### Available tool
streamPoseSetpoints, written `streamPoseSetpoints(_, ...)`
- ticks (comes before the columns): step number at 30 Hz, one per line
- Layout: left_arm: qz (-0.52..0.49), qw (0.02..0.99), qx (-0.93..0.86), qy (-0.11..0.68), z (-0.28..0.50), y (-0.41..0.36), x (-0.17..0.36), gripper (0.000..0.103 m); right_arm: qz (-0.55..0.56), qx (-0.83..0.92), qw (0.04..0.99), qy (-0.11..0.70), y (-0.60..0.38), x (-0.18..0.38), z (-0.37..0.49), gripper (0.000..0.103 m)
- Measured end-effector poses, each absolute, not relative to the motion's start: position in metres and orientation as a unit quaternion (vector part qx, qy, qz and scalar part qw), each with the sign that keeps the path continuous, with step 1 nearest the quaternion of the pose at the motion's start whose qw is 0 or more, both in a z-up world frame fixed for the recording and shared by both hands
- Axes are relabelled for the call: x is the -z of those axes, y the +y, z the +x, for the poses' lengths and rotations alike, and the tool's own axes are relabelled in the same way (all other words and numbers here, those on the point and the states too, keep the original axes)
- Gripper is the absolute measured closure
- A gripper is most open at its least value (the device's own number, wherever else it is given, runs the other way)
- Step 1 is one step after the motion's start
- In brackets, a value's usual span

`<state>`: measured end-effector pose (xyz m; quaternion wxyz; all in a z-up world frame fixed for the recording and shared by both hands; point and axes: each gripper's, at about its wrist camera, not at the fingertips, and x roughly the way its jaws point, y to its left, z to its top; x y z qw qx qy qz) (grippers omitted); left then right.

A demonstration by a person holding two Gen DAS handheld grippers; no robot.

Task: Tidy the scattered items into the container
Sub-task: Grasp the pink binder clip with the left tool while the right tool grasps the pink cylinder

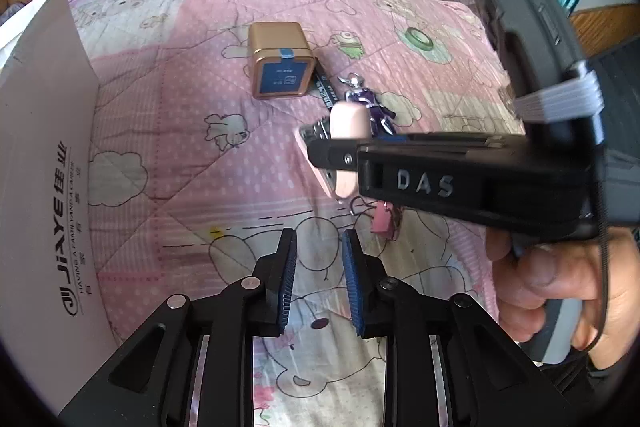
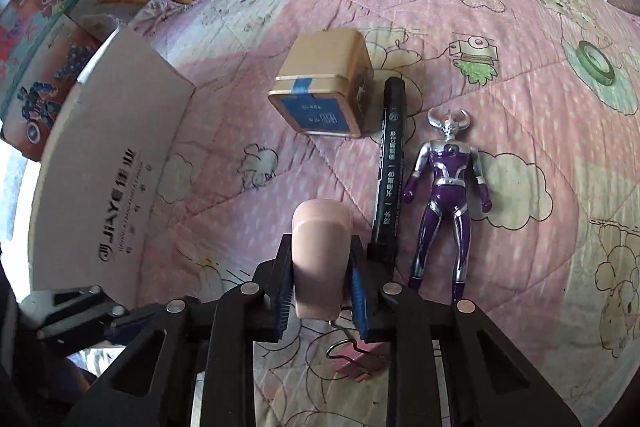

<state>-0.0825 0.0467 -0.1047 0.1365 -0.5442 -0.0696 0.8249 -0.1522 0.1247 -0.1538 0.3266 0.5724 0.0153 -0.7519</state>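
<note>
Left wrist view: the left gripper hangs over the quilt with its jaws apart and nothing between them. The white box, the container, stands at the left edge; its inside is not visible, so what it already holds cannot be told. The right gripper crosses from the right, held by a hand, with a pink case at its tip. Beyond lie a gold tin and a tape roll.

Right wrist view: the right gripper is clamped on the pink case, both pads pressing its sides. The case is well apart from the box.

Judged progress: one item gripped, not yet delivered. Still on the quilt: tin, marker, figure, tape roll and a pink clip below the jaws. The marker lies just beside the right jaw. The path toward the box looks open.
</note>
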Motion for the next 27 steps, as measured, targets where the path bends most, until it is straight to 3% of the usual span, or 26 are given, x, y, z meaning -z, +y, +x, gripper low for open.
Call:
streamPoseSetpoints(7, -0.536, 0.149, -0.828, -0.07, -0.088, 0.08, 0.117, 0.062, 0.54, 0.771, 0.337, -0.027, 0.145, 0.107, -0.159, 0.077)
streamPoseSetpoints(12, -0.541, 0.137, -0.828, -0.051, -0.099, 0.088, 0.134, 0.061, 0.544, 0.774, 0.321, -0.039, 0.153, 0.106, -0.168, 0.077)
streamPoseSetpoints(14, -0.541, 0.129, -0.829, -0.058, -0.102, 0.083, 0.141, 0.052, 0.546, 0.774, 0.319, -0.044, 0.157, 0.107, -0.171, 0.077)
streamPoseSetpoints(22, -0.511, 0.013, -0.856, -0.083, -0.106, 0.045, 0.133, 0.054, 0.538, 0.784, 0.306, -0.044, 0.17, 0.1, -0.178, 0.077)
streamPoseSetpoints(27, -0.51, 0.066, -0.851, -0.104, -0.105, 0.065, 0.131, 0.054, 0.535, 0.788, 0.3, -0.058, 0.181, 0.095, -0.184, 0.077)
